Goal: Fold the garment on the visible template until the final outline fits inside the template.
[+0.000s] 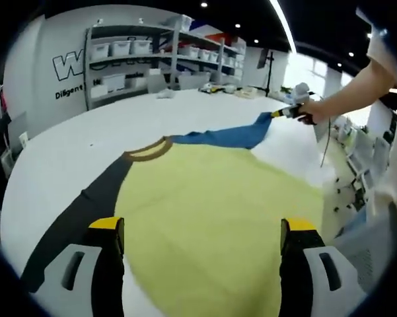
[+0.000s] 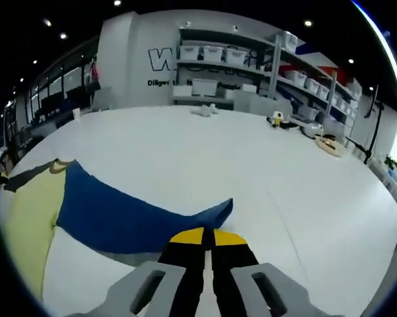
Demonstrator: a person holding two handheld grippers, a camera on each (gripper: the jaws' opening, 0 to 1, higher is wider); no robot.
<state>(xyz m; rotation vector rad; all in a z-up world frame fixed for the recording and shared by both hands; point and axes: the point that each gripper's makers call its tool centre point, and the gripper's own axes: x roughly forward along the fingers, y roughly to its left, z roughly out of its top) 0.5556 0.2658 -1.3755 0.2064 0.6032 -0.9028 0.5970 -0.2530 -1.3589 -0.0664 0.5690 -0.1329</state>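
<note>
A yellow T-shirt point(image 1: 211, 211) lies flat on the white table point(image 1: 86, 142), with a brown collar point(image 1: 148, 151), a dark grey sleeve point(image 1: 86, 208) on the left and a blue sleeve point(image 1: 224, 137) on the right. My left gripper point(image 1: 203, 228) hovers open over the yellow body, nothing between its fingers. A hand holds my right gripper point(image 1: 285, 113) at the far tip of the blue sleeve. In the right gripper view, the right gripper point(image 2: 205, 236) is shut on the cuff of the blue sleeve point(image 2: 125, 211), and the yellow body point(image 2: 30, 224) lies at the left.
Shelves with white bins point(image 1: 152, 56) stand behind the table. Small objects point(image 2: 277, 120) and a coiled item point(image 2: 330, 145) sit near the far right of the table. The table's edge point(image 1: 330, 191) runs close by on the right, with a person's sleeve point(image 1: 386, 46) above it.
</note>
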